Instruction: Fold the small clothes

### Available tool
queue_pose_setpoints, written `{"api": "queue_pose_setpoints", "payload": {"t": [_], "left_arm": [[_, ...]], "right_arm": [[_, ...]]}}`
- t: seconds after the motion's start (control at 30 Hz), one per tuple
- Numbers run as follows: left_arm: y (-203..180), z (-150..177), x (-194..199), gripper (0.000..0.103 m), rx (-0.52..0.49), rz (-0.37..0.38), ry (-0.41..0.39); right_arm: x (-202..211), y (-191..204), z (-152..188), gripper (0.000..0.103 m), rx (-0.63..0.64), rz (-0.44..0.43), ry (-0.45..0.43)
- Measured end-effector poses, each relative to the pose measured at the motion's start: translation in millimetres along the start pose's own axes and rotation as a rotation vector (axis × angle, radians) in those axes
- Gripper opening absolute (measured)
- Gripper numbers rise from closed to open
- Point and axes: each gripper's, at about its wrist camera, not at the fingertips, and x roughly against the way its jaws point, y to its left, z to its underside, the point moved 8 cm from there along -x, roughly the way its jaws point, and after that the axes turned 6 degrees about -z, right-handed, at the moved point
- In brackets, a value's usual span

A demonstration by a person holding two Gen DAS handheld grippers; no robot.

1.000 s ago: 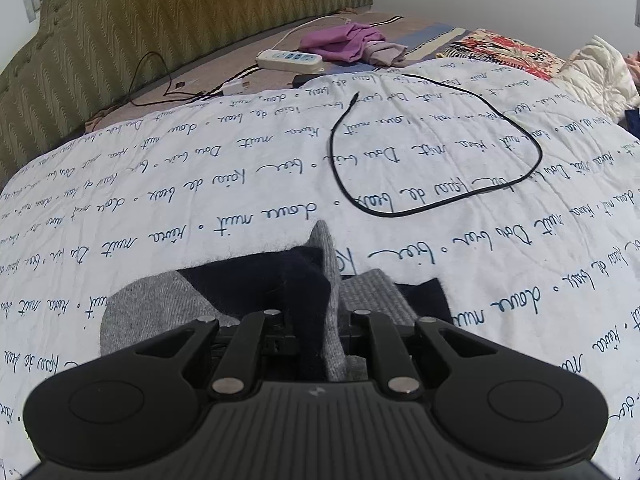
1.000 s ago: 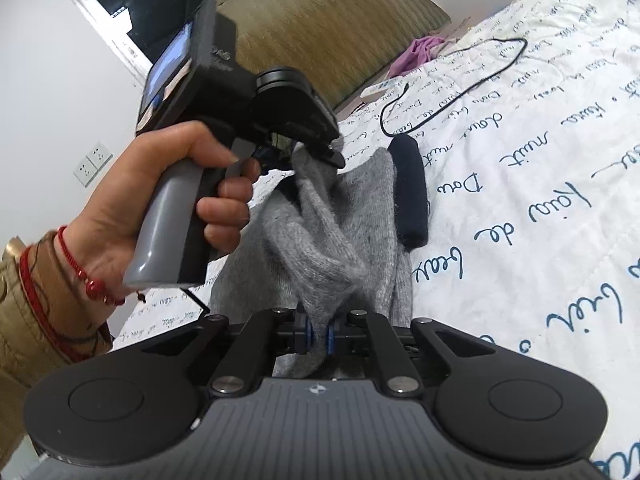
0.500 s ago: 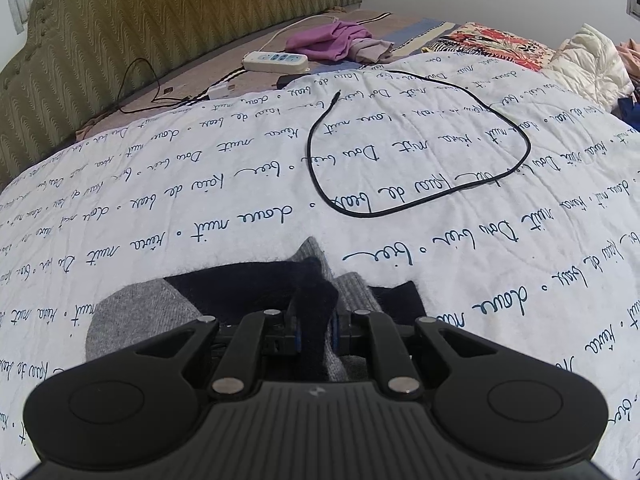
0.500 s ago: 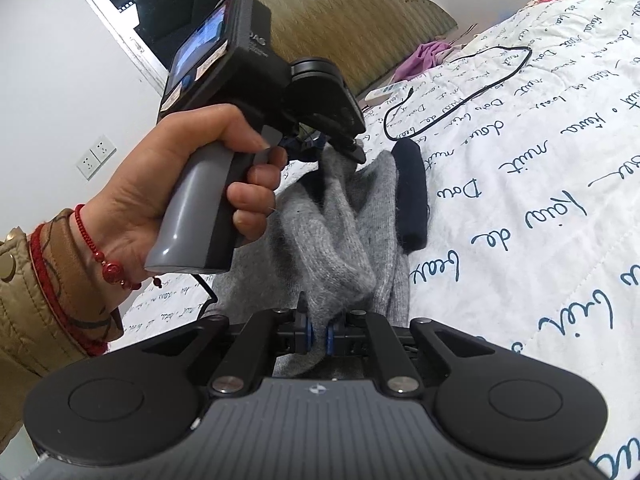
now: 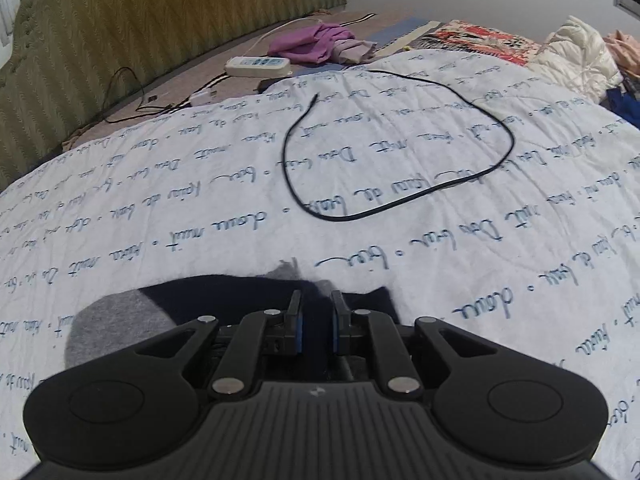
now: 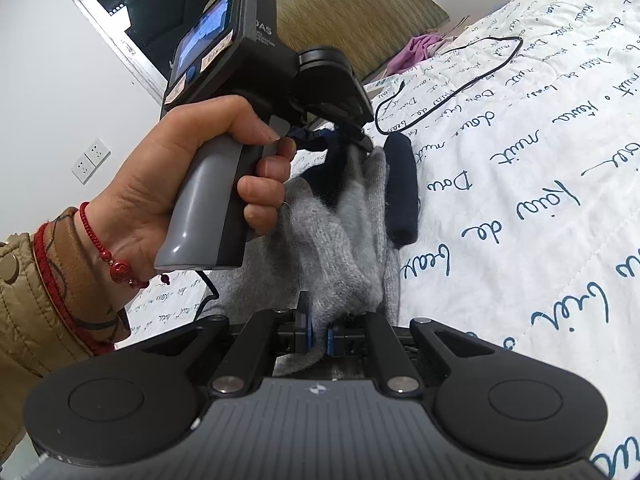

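Note:
A small grey knit garment with navy trim [image 6: 340, 236] lies bunched on the white quilt with blue script [image 6: 540, 184]. My right gripper [image 6: 318, 330] is shut on its near grey edge. My left gripper [image 5: 314, 312] sits over the far end, where navy and grey cloth [image 5: 224, 292] shows under it; its jaws now stand a little apart with dark cloth between them. In the right wrist view the left gripper [image 6: 340, 136], held in a hand, sits at the garment's navy end.
A black cable [image 5: 400, 200] lies looped on the quilt ahead. Beyond it are a white power strip [image 5: 258, 65], a purple cloth [image 5: 312, 42], a green headboard [image 5: 140, 20] and piled bedding [image 5: 576, 56] at the right.
The left gripper's jaws have parted from a tight pinch on the cloth. The garment's far end has dropped lower onto the quilt. The right gripper keeps its hold.

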Motion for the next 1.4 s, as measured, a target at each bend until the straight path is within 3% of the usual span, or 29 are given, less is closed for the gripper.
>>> {"api": "queue_pose_setpoints", "payload": {"t": [0.7, 0.93, 1.03, 1.1, 1.23, 1.4], "left_arm": [[-11.2, -0.5, 3.1, 0.012, -0.042, 0.006, 0.006], [2.0, 3.1, 16.5, 0.017, -0.012, 0.074, 0.004], [18.1, 10.6, 34.1, 0.043, 0.011, 0.094, -0.028], [30.4, 18.3, 51.2, 0.070, 0.005, 0.082, -0.083], [50.0, 41.0, 88.5, 0.073, -0.081, 0.023, -0.194], [79.9, 81.0, 122.4, 0.081, -0.103, 0.028, -0.263]], "right_arm": [[-7.4, -8.6, -0.1, 0.012, -0.055, -0.007, 0.024], [-11.0, -13.1, 1.2, 0.016, -0.083, -0.026, 0.037], [-11.8, -15.7, 1.1, 0.016, -0.099, -0.035, 0.038], [-12.5, -16.8, 0.7, 0.017, -0.103, -0.038, 0.039], [-9.9, -22.3, 1.1, 0.017, -0.124, -0.050, 0.033], [-3.1, -30.6, -3.2, 0.020, -0.170, -0.064, -0.004]]}}
